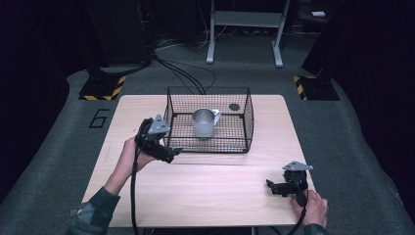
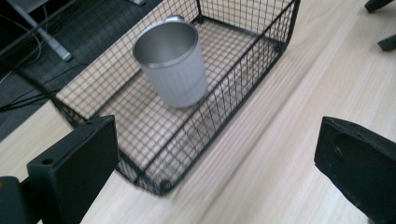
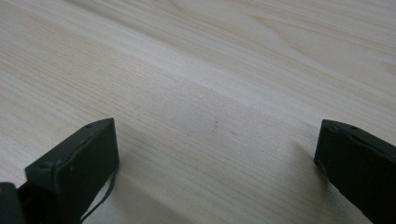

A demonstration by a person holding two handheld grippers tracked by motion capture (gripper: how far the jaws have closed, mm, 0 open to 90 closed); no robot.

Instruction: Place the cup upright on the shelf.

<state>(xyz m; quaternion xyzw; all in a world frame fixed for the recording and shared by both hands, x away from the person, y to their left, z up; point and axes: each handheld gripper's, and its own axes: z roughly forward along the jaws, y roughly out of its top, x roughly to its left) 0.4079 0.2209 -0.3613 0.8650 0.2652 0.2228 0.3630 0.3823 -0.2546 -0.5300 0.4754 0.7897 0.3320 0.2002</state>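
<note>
On my table (image 1: 205, 186) stands the wire basket (image 1: 249, 117), the steel mug (image 1: 204, 123) upright inside it. My left tongs (image 1: 172, 153), spread wide and empty, hover at its near left corner. I judge I should clear the rim before descending. My right tongs (image 1: 270, 186) rest wide apart near the table's right edge.
</note>
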